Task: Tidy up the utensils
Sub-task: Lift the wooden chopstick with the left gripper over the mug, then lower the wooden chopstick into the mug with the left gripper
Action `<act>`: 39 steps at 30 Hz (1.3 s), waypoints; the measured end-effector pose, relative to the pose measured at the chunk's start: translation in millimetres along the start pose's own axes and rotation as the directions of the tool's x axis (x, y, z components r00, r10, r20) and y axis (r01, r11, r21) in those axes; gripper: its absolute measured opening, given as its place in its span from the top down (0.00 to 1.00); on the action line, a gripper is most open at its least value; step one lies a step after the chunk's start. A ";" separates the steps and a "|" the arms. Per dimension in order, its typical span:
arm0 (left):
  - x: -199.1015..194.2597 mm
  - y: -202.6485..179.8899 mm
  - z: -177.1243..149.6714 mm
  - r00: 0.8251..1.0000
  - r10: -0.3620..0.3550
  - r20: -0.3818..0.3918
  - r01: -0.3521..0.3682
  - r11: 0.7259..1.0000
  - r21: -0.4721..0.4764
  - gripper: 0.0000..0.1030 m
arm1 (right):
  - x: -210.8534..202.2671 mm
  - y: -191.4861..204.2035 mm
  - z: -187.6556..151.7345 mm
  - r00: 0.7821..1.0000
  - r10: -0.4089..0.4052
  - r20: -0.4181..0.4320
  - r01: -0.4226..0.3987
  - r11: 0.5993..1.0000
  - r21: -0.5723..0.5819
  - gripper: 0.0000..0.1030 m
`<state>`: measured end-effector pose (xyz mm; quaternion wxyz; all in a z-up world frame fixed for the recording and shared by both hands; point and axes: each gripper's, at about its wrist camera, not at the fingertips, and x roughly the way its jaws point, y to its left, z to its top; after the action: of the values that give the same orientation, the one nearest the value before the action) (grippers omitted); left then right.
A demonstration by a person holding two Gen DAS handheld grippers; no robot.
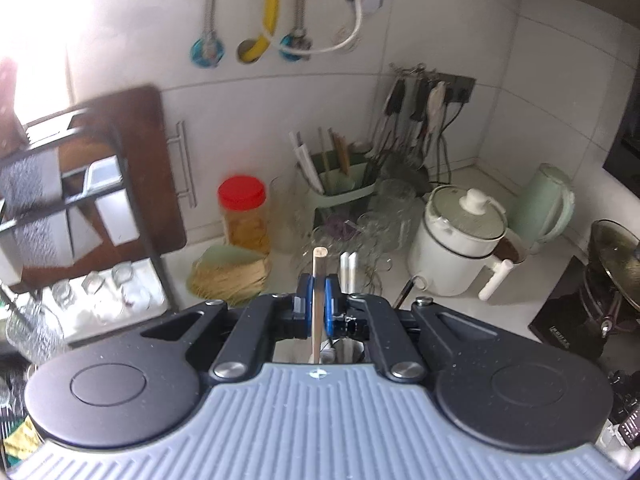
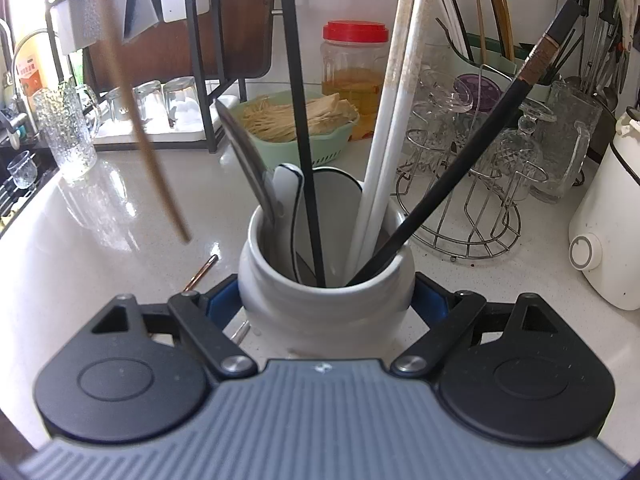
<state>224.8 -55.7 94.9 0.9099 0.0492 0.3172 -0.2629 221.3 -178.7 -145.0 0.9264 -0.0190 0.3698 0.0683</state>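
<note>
My left gripper is shut on a pale wooden chopstick and holds it upright above the counter. That chopstick shows blurred in the right wrist view, hanging in the air left of the jar. My right gripper is closed around the body of a white ceramic jar on the counter. The jar holds a pair of white chopsticks, black chopsticks, a dark-handled utensil, a white spoon and a metal spoon. The white chopstick tips show in the left wrist view.
A green utensil caddy with chopsticks stands at the back wall. A wire rack of glasses, a red-lidded jar, a green basket of noodles, a white cooker, a dish rack and a loose chopstick on the counter surround the jar.
</note>
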 end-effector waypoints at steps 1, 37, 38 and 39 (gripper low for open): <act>-1.4 -3.6 3.2 1.000 -0.005 0.006 0.005 1.000 0.010 0.93 | 0.0 -0.1 0.0 1.000 0.000 0.000 0.000 1.000 0.000 0.12; 130.6 -20.6 -7.0 0.912 -0.128 -0.390 0.133 0.991 -0.015 0.93 | -2.7 -0.6 -3.6 1.000 0.003 0.016 -0.003 1.000 0.006 0.12; 135.0 -19.8 -8.8 0.903 -0.125 -0.411 0.130 0.991 -0.016 0.93 | -2.7 -0.9 -3.9 1.000 0.004 0.017 -0.004 1.000 0.005 0.12; 138.2 -20.0 -10.3 0.897 -0.122 -0.424 0.129 0.992 -0.012 0.93 | -3.1 -1.4 -4.2 1.000 0.005 0.019 -0.005 1.000 0.006 0.12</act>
<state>300.2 -132.0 5.0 0.8000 0.0919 0.5077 -0.3063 216.4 -180.8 -146.0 0.9298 -0.0147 0.3613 0.0696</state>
